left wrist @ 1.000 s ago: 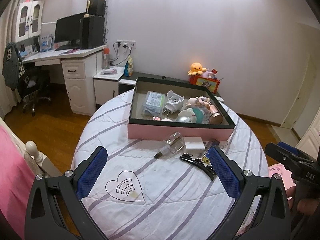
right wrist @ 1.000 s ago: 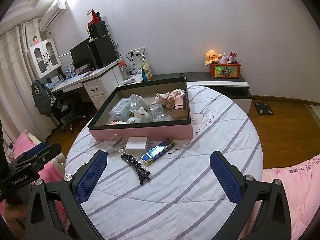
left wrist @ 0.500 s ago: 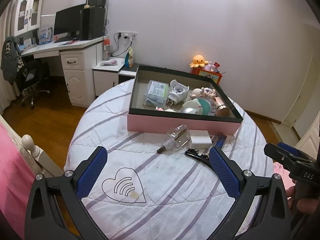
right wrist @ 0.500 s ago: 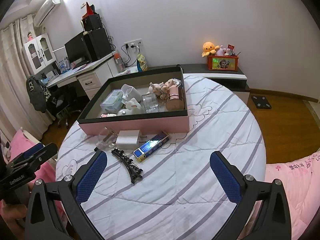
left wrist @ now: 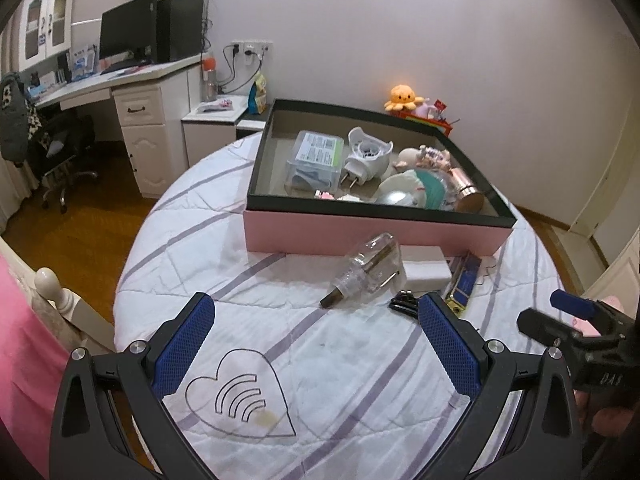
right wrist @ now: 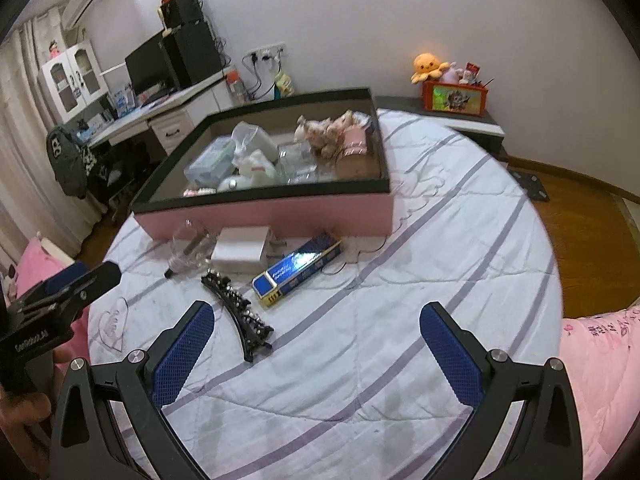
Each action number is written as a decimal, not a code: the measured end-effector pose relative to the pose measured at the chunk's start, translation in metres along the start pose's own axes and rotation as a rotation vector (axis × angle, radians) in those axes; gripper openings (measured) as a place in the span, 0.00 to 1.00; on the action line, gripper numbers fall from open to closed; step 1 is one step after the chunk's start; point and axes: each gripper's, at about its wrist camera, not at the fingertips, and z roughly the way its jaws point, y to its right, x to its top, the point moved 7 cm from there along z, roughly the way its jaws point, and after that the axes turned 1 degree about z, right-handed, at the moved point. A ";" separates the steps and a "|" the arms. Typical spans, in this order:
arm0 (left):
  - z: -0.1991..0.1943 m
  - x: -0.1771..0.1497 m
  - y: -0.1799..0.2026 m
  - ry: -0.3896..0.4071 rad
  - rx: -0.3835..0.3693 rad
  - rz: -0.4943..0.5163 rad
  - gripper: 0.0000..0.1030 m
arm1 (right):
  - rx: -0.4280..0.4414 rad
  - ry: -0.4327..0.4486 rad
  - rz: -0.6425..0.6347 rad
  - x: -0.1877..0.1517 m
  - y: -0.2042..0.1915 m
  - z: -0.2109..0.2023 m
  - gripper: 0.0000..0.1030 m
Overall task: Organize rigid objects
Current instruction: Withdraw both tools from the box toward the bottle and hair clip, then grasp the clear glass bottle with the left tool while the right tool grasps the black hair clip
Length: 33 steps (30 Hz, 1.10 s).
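A pink box with a black rim (left wrist: 376, 236) (right wrist: 264, 216) stands on the round quilted table and holds several small items. In front of it lie a clear bottle (left wrist: 366, 274) (right wrist: 188, 250), a white charger block (left wrist: 426, 266) (right wrist: 242, 250), a blue and gold flat box (left wrist: 464, 284) (right wrist: 298, 272) and a black hair clip (right wrist: 238, 314), partly hidden in the left wrist view (left wrist: 404, 304). My left gripper (left wrist: 316, 352) is open and empty, short of the bottle. My right gripper (right wrist: 316, 356) is open and empty, just right of the hair clip.
A desk with a monitor (left wrist: 128, 36) and an office chair (left wrist: 60, 148) stand at the far left. A low cabinet with an orange plush (right wrist: 430, 66) stands behind the table. Pink bedding (right wrist: 600, 360) lies at the right. A bedpost (left wrist: 50, 284) rises at the left table edge.
Both grippers have moved forward and lower toward the items in front of the pink box, which now look larger. The jaws stay open.
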 end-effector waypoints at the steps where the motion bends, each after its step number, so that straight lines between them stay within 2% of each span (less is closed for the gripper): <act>1: 0.004 0.000 0.000 -0.006 0.002 0.002 1.00 | 0.004 -0.013 -0.009 -0.002 -0.002 0.005 1.00; 9: 0.022 -0.001 -0.001 -0.038 0.011 0.013 1.00 | 0.024 -0.088 -0.104 -0.013 -0.019 0.037 1.00; 11: 0.026 -0.002 -0.001 -0.046 0.014 0.014 1.00 | 0.030 -0.099 -0.124 -0.015 -0.024 0.043 0.94; 13: 0.029 -0.003 -0.003 -0.054 0.016 0.013 1.00 | 0.035 -0.114 -0.153 -0.017 -0.030 0.051 0.93; 16: 0.034 -0.003 -0.003 -0.064 0.018 0.011 1.00 | 0.006 -0.106 -0.219 -0.019 -0.038 0.058 0.84; 18: 0.038 -0.003 -0.002 -0.069 0.018 0.014 1.00 | -0.013 -0.093 -0.252 -0.018 -0.041 0.057 0.73; 20: 0.040 -0.003 0.000 -0.072 0.017 0.020 1.00 | -0.010 -0.089 -0.253 -0.017 -0.038 0.054 0.58; 22: 0.043 -0.001 0.002 -0.073 0.013 0.028 1.00 | 0.005 -0.092 -0.251 -0.017 -0.032 0.049 0.49; 25: 0.048 0.001 0.006 -0.079 0.006 0.044 1.00 | 0.027 -0.090 -0.236 -0.015 -0.027 0.048 0.48; 28: 0.057 0.007 0.011 -0.083 0.003 0.067 1.00 | 0.012 -0.077 -0.291 -0.013 -0.034 0.053 0.52; 33: 0.081 0.014 0.024 -0.113 -0.009 0.124 0.99 | 0.041 -0.077 -0.324 -0.010 -0.039 0.059 0.52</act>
